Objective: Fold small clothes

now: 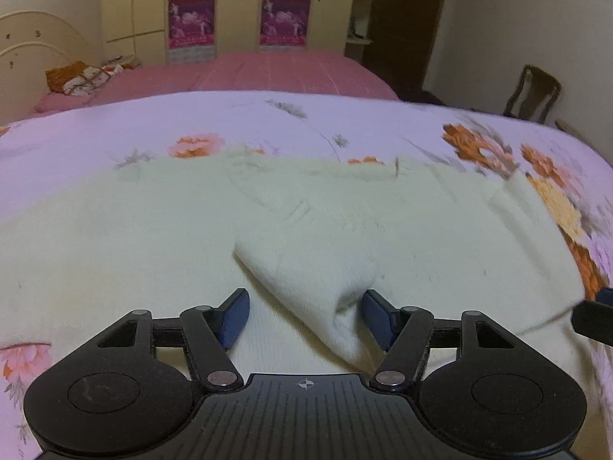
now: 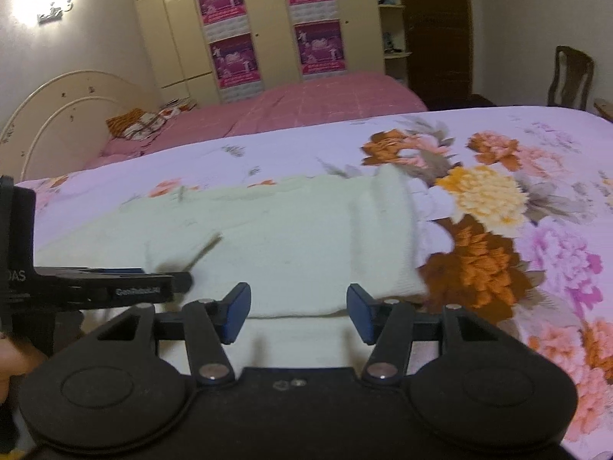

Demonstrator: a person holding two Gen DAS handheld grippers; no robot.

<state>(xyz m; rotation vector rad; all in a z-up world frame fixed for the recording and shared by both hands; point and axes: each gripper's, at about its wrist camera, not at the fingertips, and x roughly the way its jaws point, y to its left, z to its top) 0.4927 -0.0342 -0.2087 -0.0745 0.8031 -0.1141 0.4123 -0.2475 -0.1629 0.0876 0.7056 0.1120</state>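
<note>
Both tools, left tool (image 1: 304,318) and right tool (image 2: 298,314), gape wide over the blurred cream garment (image 1: 191,237), its near edge hidden.

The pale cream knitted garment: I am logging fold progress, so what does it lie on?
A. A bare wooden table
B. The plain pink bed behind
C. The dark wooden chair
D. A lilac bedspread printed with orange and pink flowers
D: the pale cream knitted garment is spread over the lilac flowered bedspread, whose blooms show past its edges in both wrist views; the pink bed stands farther back.
</note>
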